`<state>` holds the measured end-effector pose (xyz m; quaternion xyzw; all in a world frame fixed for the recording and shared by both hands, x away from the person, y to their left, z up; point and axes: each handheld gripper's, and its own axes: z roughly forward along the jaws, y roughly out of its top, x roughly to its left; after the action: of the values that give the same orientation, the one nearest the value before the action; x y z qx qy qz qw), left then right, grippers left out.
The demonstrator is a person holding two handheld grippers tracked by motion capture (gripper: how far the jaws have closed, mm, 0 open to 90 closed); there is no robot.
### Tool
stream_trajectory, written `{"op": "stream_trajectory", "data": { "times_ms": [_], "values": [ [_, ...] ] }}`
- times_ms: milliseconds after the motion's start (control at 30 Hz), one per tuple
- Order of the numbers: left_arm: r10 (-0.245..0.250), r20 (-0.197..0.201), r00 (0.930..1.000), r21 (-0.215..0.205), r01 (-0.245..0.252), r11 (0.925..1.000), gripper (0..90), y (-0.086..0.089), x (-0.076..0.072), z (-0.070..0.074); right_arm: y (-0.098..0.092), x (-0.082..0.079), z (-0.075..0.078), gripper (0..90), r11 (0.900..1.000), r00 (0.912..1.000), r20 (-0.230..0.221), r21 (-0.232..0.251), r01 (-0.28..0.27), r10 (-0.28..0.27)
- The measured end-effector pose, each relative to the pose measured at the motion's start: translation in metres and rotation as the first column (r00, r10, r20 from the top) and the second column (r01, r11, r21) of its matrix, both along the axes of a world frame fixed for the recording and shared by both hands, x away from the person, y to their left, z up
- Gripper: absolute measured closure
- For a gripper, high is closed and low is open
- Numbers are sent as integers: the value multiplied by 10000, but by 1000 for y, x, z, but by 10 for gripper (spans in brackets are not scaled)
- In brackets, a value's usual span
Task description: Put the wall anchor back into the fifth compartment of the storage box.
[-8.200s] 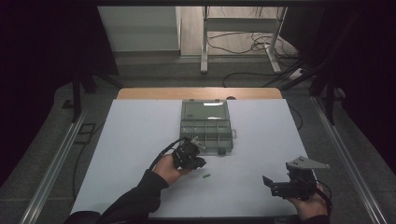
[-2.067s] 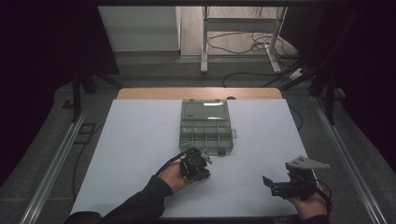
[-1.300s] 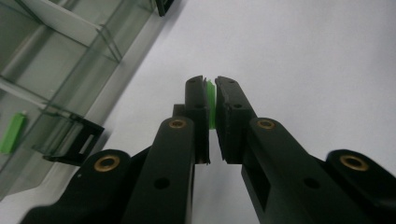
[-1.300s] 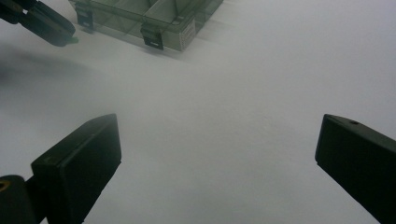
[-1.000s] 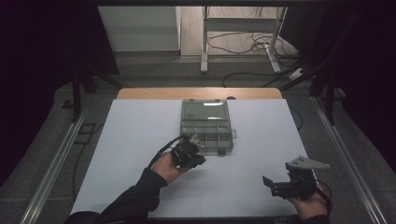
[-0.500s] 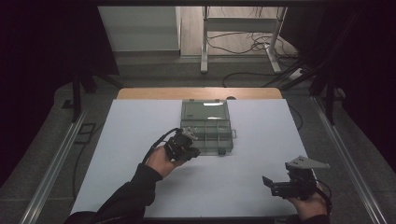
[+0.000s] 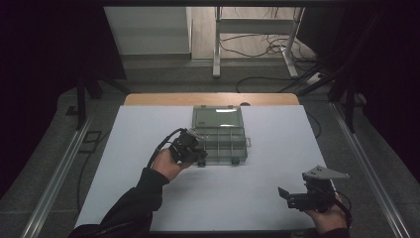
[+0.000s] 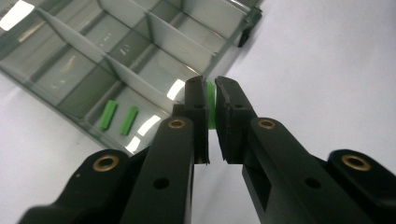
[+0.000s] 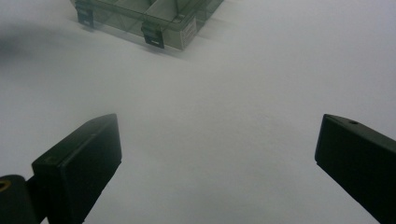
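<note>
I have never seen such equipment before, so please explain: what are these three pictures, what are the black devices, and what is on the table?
A person sits at a white table and holds one hand-held tool in each hand. The high view looks down from above. The other two pictures come from small cameras riding on each tool, looking along its black jaws. On the table stands a clear compartment box; two green pieces lie in one compartment. The left tool, at the box's edge, is shut on a small green piece. The right tool rests near the table's front with its jaws wide open, holding nothing.
</note>
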<state>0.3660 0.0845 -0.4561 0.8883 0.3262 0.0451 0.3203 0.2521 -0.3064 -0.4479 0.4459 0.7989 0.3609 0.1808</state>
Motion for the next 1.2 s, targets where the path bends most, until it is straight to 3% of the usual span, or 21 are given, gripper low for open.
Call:
{"op": "stream_trajectory", "data": {
  "times_ms": [733, 1000, 1200],
  "values": [
    [805, -59, 9967, 271, -803, 9964, 839, 12, 30, -15, 0, 0, 0, 10, 10000, 10000, -26, 8, -6, 6],
    [820, -264, 9963, 301, -812, 9962, 810, 10, 36, -26, 0, 0, 0, 11, 10000, 10000, -25, 13, -3, 3],
    [922, -236, 9955, 246, -917, 9955, 770, 12, 34, -26, 0, 0, 0, 10, 10000, 10000, -6, 14, 4, -4]
  ]
}}
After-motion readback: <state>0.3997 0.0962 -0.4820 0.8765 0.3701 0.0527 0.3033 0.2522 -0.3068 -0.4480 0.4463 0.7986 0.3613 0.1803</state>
